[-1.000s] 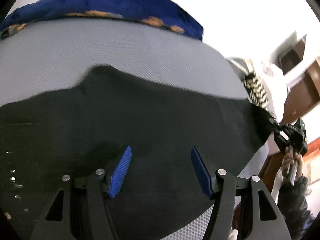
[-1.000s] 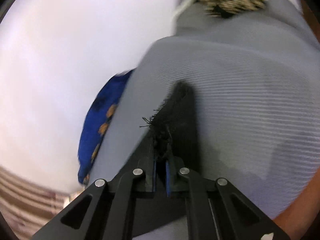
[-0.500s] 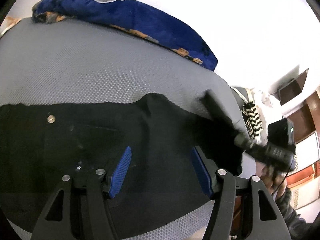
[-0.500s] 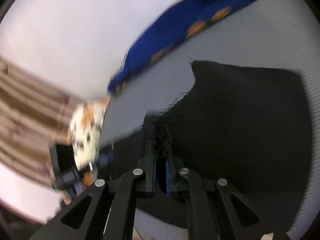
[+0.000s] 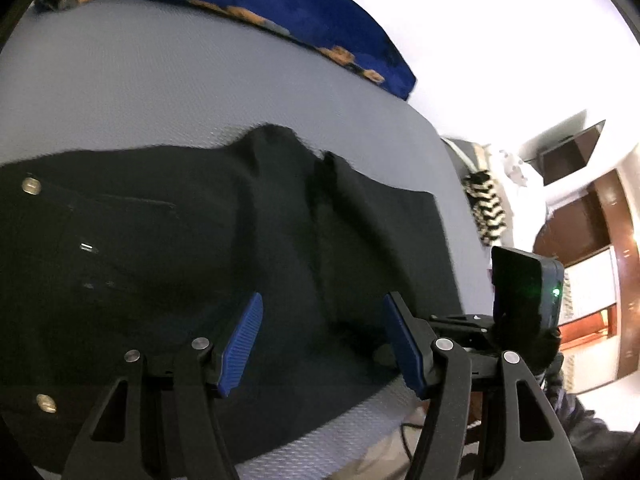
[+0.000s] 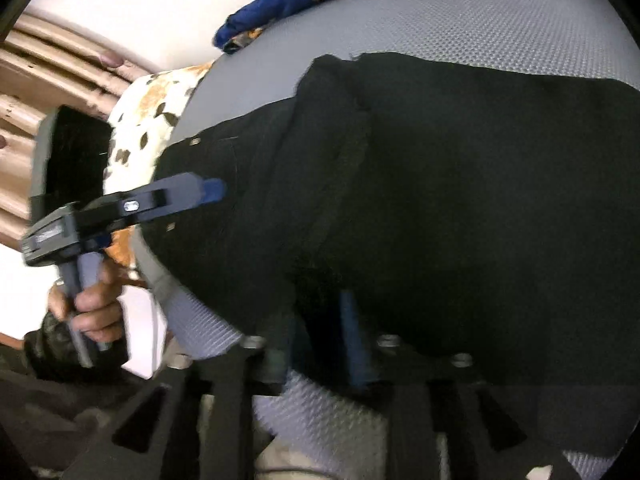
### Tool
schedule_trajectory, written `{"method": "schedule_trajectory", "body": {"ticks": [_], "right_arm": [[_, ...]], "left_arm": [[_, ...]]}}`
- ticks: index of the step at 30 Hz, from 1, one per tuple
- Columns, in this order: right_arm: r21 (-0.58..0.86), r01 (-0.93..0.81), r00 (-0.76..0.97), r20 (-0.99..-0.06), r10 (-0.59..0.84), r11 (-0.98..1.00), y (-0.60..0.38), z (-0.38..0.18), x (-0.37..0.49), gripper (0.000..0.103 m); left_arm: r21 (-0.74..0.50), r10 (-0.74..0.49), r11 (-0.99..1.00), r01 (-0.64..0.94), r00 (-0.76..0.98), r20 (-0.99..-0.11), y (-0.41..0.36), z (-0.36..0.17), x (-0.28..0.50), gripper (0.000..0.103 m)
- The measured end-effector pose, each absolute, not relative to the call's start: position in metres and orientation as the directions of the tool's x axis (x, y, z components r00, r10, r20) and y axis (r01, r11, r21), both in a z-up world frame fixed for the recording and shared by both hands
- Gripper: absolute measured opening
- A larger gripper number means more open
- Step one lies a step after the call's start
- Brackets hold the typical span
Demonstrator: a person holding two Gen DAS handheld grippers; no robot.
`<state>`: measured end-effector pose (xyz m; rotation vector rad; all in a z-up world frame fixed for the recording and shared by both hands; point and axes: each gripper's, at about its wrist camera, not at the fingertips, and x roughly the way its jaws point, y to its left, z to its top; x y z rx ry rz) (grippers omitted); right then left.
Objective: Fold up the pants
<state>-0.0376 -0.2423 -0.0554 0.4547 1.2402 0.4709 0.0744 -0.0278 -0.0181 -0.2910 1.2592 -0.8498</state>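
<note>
Black pants [image 5: 168,264] lie on a grey mesh mattress [image 5: 160,92], with one leg [image 5: 384,232] folded over the rest. Two metal buttons show at the left in the left wrist view. My left gripper [image 5: 322,340] hovers open just above the cloth, nothing between its blue pads [image 5: 244,344]. In the right wrist view it [image 6: 212,191] reaches in from the left, held by a hand [image 6: 92,308]. My right gripper [image 6: 318,344] is blurred at the pants' [image 6: 460,184] near edge. Its jaws are opening, with dark cloth still between them. Its housing [image 5: 524,288] shows at the right.
A blue blanket with orange marks [image 5: 280,12] lies along the mattress's far side. A black-and-white zigzag cloth [image 5: 488,208] sits at the right end, brown wooden furniture [image 5: 600,208] beyond it. A white-and-orange patterned cloth [image 6: 156,112] hangs off the left end.
The right gripper swept a pant leg across and laid it over the rest of the pants, close to the left gripper. Its jaws, shut on the hem before, have parted. The left gripper shifted slightly.
</note>
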Motion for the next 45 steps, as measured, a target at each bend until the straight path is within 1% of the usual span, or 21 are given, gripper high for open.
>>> {"method": "schedule_trajectory", "body": {"ticks": [1, 3, 8, 13, 19, 25, 26, 27, 28, 29, 35, 37, 39, 40, 42, 44, 45], "right_arm": [[0.563, -0.096, 0.265, -0.781, 0.566, 0.821, -0.247, -0.050, -0.043, 0.044], [0.563, -0.105, 0.285, -0.773, 0.567, 0.820, -0.256, -0.039, -0.056, 0.050], [0.593, -0.014, 0.383, -0.740, 0.553, 0.805, -0.296, -0.028, -0.073, 0.050], [0.627, 0.063, 0.467, -0.706, 0.533, 0.776, -0.318, -0.028, -0.071, 0.050], [0.637, 0.077, 0.491, -0.693, 0.528, 0.767, -0.325, -0.027, -0.069, 0.050], [0.652, 0.081, 0.506, -0.679, 0.532, 0.754, -0.333, -0.026, -0.071, 0.050], [0.652, 0.084, 0.508, -0.679, 0.530, 0.754, -0.334, -0.026, -0.072, 0.050], [0.651, 0.086, 0.510, -0.679, 0.528, 0.754, -0.336, -0.026, -0.074, 0.050], [0.650, 0.089, 0.513, -0.679, 0.525, 0.755, -0.337, -0.026, -0.075, 0.050], [0.650, 0.090, 0.512, -0.680, 0.524, 0.755, -0.338, -0.026, -0.076, 0.050], [0.654, 0.119, 0.498, -0.690, 0.525, 0.747, -0.337, -0.032, -0.075, 0.050], [0.641, 0.135, 0.472, -0.712, 0.520, 0.755, -0.335, -0.039, -0.072, 0.050], [0.619, 0.160, 0.435, -0.743, 0.508, 0.769, -0.331, -0.047, -0.069, 0.050], [0.605, 0.167, 0.421, -0.758, 0.498, 0.779, -0.329, -0.051, -0.069, 0.049], [0.586, 0.169, 0.406, -0.774, 0.486, 0.792, -0.327, -0.054, -0.069, 0.049], [0.592, 0.170, 0.413, -0.769, 0.488, 0.788, -0.328, -0.053, -0.069, 0.050], [0.595, 0.166, 0.426, -0.762, 0.487, 0.786, -0.329, -0.050, -0.069, 0.050]], "left_arm": [[-0.633, -0.705, 0.662, 0.401, 0.046, -0.708, -0.030, -0.018, 0.073, 0.063], [-0.647, -0.716, 0.645, 0.406, 0.026, -0.698, -0.039, -0.017, 0.072, 0.063], [-0.677, -0.714, 0.638, 0.367, -0.048, -0.698, -0.057, -0.028, 0.071, 0.063], [-0.731, -0.715, 0.633, 0.254, -0.171, -0.678, -0.066, -0.048, 0.064, 0.062], [-0.712, -0.686, 0.676, 0.190, -0.191, -0.702, -0.071, -0.066, 0.060, 0.061], [-0.719, -0.694, 0.671, 0.182, -0.188, -0.695, -0.081, -0.067, 0.058, 0.054], [-0.715, -0.690, 0.673, 0.187, -0.187, -0.699, -0.084, -0.068, 0.057, 0.047], [-0.716, -0.690, 0.669, 0.199, -0.191, -0.698, -0.087, -0.069, 0.056, 0.033], [-0.717, -0.689, 0.665, 0.208, -0.198, -0.697, -0.089, -0.071, 0.055, 0.022], [-0.712, -0.681, 0.668, 0.214, -0.208, -0.702, -0.092, -0.073, 0.055, 0.009], [-0.707, -0.682, 0.661, 0.252, -0.192, -0.705, -0.078, -0.061, 0.041, 0.009], [-0.669, -0.642, 0.689, 0.278, -0.193, -0.742, -0.077, -0.070, 0.039, 0.011], [-0.688, -0.657, 0.688, 0.230, -0.205, -0.725, -0.072, -0.077, 0.043, 0.015], [-0.685, -0.655, 0.692, 0.228, -0.202, -0.728, -0.071, -0.075, 0.044, 0.015], [-0.623, -0.609, 0.724, 0.296, -0.150, -0.779, -0.069, -0.063, 0.046, 0.020], [-0.531, -0.560, 0.747, 0.399, -0.052, -0.827, -0.069, -0.043, 0.047, 0.023], [-0.491, -0.550, 0.751, 0.441, 0.006, -0.835, -0.070, -0.031, 0.049, 0.028]]}}
